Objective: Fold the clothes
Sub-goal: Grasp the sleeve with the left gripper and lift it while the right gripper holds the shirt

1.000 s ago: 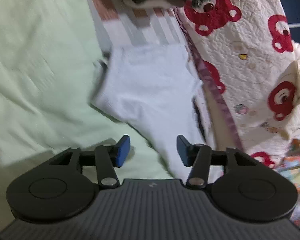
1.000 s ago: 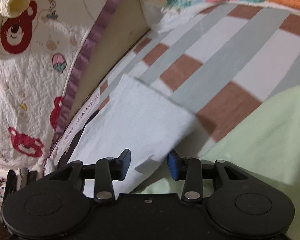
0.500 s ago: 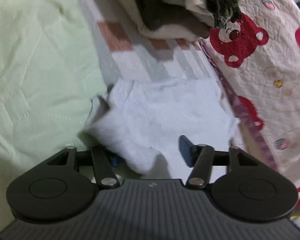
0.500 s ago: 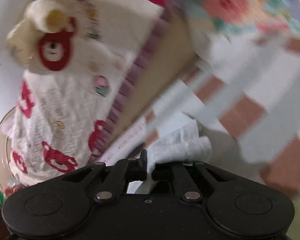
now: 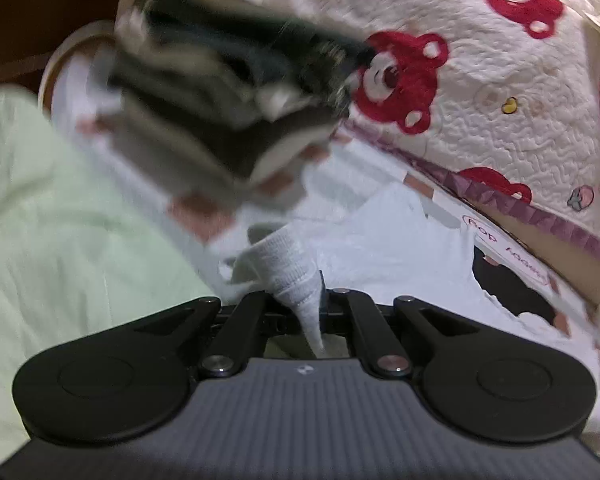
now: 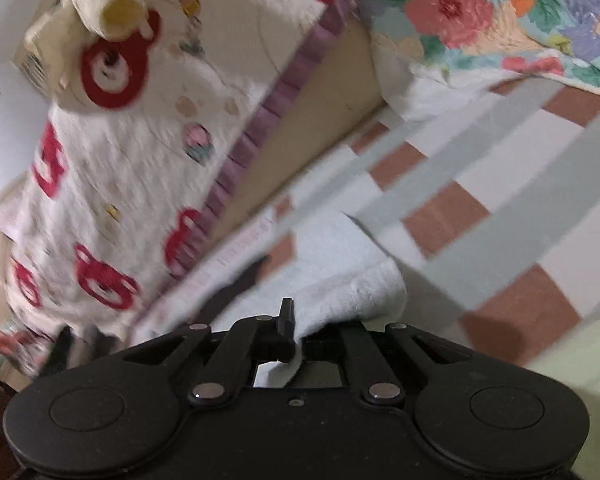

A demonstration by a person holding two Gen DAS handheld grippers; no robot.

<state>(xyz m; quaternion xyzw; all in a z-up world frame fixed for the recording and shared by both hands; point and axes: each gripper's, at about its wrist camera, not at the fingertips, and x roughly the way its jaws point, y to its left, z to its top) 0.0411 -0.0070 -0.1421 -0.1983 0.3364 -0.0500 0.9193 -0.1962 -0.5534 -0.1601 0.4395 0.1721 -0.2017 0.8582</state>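
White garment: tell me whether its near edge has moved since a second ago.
Yes. The white garment lay flat on the striped sheet; now its near edge is gathered and raised off it, pinched in the left hand-held gripper and right hand-held gripper.

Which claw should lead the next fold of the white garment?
Likely either: the left claw and the right claw are each shut on the white garment. Slight edge to the right, whose view shows open striped sheet ahead.

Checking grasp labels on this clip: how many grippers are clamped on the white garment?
2. The left gripper pinches a bunched fold of the white garment near the green sheet; the right gripper pinches its edge by the striped sheet.
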